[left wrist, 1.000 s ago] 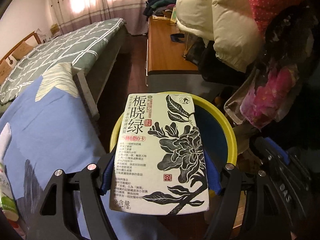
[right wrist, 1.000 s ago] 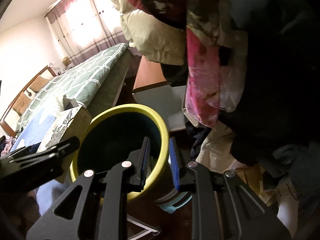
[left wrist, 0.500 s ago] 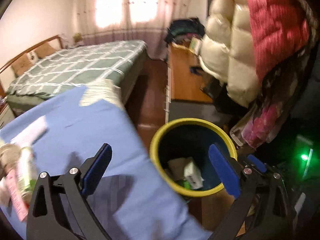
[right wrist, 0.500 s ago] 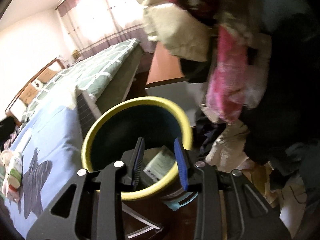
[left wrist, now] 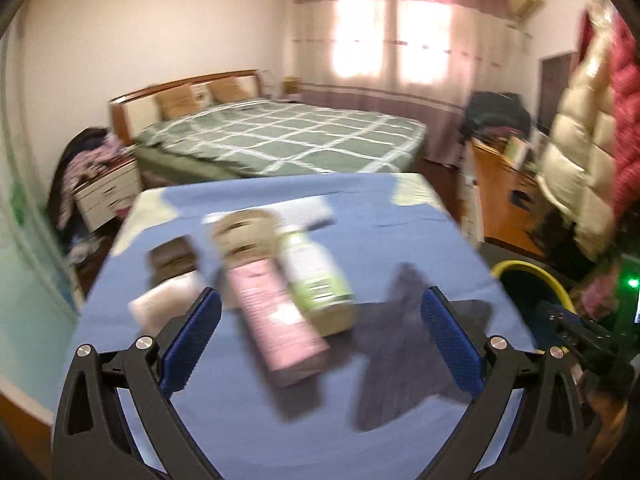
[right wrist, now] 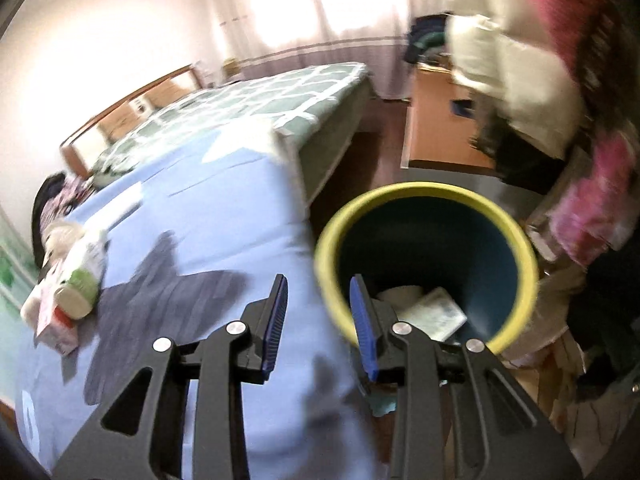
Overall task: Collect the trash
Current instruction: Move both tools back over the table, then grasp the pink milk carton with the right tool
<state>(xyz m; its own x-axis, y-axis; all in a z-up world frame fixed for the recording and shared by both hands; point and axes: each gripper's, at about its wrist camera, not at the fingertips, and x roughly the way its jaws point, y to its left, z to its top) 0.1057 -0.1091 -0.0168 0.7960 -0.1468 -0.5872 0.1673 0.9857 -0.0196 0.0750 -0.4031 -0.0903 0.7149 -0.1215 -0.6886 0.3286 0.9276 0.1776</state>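
My left gripper stood spread about as wide as it goes, with nothing between its blue pads, aimed over the near edge of the blue sheet at the trash lying there. I judged the step in hand to be reaching for the next piece, and the pink carton, nearest and lying lengthwise between my jaws, looked the best pick: come down straddling its long sides, keeping clear of the green-labelled bottle touching it on the right, and close across its narrow width so it would not twist out. A pale packet lay just left, a dark brown item beyond it, and a beige bundle behind the carton; blur hid what they were. My right gripper was partly open and empty, its jaws apart over the right edge of the sheet beside the yellow-rimmed bin. That bin stood on the floor just off the edge, and held a printed flat box and some pale crumpled paper at its bottom, with plenty of room above.
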